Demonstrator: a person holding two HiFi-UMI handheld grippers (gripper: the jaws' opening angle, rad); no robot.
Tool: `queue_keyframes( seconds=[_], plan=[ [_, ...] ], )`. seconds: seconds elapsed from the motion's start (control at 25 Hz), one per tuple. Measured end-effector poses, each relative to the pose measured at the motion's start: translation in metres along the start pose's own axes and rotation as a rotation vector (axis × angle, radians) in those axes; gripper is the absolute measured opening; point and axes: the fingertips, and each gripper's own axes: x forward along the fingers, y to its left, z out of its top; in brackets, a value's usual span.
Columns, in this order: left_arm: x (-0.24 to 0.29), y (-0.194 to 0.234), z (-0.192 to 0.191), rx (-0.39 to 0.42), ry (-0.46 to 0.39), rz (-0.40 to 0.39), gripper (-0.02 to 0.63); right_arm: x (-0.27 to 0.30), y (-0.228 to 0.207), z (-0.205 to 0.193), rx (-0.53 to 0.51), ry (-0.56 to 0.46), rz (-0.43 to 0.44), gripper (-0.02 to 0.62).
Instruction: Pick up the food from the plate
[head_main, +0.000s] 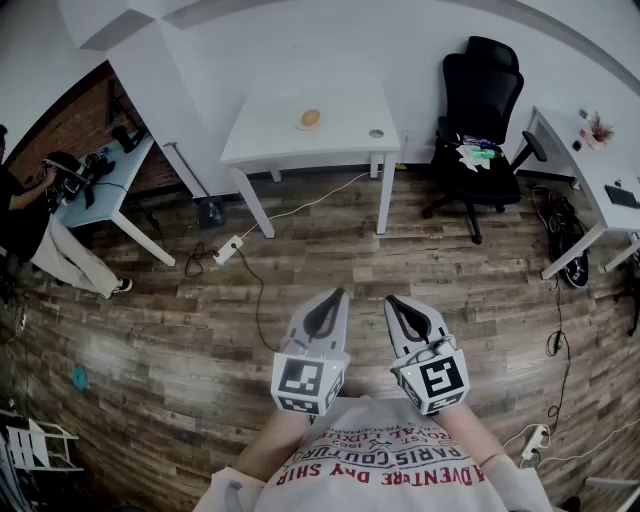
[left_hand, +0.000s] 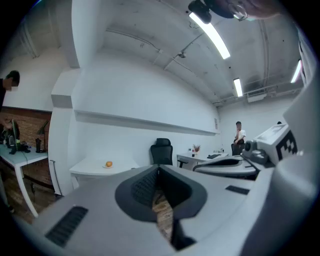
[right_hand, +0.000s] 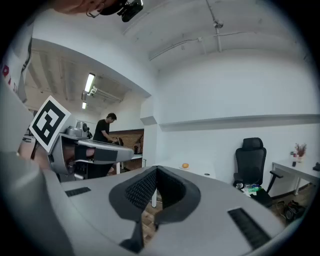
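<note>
- Task not begun: food (head_main: 310, 117) untouched on plate (head_main: 299, 125), on white tabletop (head_main: 345, 135).
- Left gripper (head_main: 336, 294): jaws together, nothing between.
- Right gripper (head_main: 391, 299): jaws together, likewise empty.
- Food well ahead of both jaws, slightly left, bare floor (head_main: 300, 250) between.
- Left to do: close in, open jaws, clamp on food, lift.

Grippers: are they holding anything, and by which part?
Nothing is held. The left gripper and right gripper are both shut and empty; the food sits on its plate on the far white table.
</note>
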Motion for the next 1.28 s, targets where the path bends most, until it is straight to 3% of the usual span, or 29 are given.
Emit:
queue_keyframes(
  seconds=[0.32,0.68,0.96,1.28],
  plan=[
    [0.005,-0.002,-0.004,-0.011,0.014,0.007,0.006,-0.002,-0.002,-0.009,0.009,0.007,0.030,0.012],
    [0.010,0.019,-0.021,-0.037,0.061,0.047,0.006,0.018,-0.004,-0.020,0.100,-0.004,0.052,0.012],
    [0.042,0.070,-0.031,-0.039,0.063,0.048,0.006,0.074,-0.013,-0.034,0.132,0.021,0.046,0.012],
    [0.120,0.190,-0.023,-0.084,0.045,0.009,0.006,0.205,-0.034,-0.023,0.102,0.051,-0.029,0.012]
  ],
)
